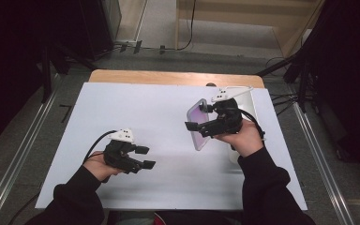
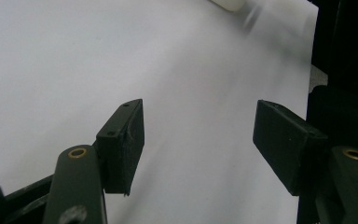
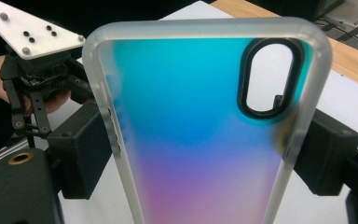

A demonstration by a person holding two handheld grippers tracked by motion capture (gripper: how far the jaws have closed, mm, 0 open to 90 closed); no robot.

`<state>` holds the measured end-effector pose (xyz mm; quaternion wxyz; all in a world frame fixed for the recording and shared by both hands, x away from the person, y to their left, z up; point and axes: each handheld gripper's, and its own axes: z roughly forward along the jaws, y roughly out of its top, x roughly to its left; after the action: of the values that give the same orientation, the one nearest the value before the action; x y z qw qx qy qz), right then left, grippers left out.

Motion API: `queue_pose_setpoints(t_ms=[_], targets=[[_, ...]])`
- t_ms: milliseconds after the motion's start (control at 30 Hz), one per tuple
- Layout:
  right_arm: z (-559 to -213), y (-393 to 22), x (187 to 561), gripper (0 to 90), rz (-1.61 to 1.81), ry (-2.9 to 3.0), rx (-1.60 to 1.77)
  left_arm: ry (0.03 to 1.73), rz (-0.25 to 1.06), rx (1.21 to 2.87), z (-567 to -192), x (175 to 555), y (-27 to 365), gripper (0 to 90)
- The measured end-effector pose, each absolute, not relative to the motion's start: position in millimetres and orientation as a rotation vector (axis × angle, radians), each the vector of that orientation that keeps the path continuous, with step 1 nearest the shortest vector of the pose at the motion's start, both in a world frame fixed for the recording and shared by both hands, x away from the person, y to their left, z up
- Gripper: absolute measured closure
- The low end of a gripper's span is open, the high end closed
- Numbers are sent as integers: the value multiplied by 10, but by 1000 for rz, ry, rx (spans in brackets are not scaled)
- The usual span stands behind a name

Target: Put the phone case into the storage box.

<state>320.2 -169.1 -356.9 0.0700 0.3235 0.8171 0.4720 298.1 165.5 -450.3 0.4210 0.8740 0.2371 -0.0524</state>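
1. I see a white sheet (image 1: 154,140) covering most of the wooden table (image 1: 168,77), with a strip of bare wood showing along the far edge.
2. The grey floor (image 1: 206,58) runs around the table, with metal rails (image 1: 23,154) along both sides.
3. Beyond the table stands light wooden furniture (image 1: 243,21), and black cables (image 1: 187,28) trail across the floor beside it.
4. Dark stands (image 1: 47,70) and black equipment flank both sides in shadow.
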Motion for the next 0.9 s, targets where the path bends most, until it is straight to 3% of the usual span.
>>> queue_pose_setpoints(t_ms=[900], targets=[[-3460, -2014, 3224, 148, 1393, 2383, 1059, 644, -72, 2210, -4595, 2860, 1970, 312]])
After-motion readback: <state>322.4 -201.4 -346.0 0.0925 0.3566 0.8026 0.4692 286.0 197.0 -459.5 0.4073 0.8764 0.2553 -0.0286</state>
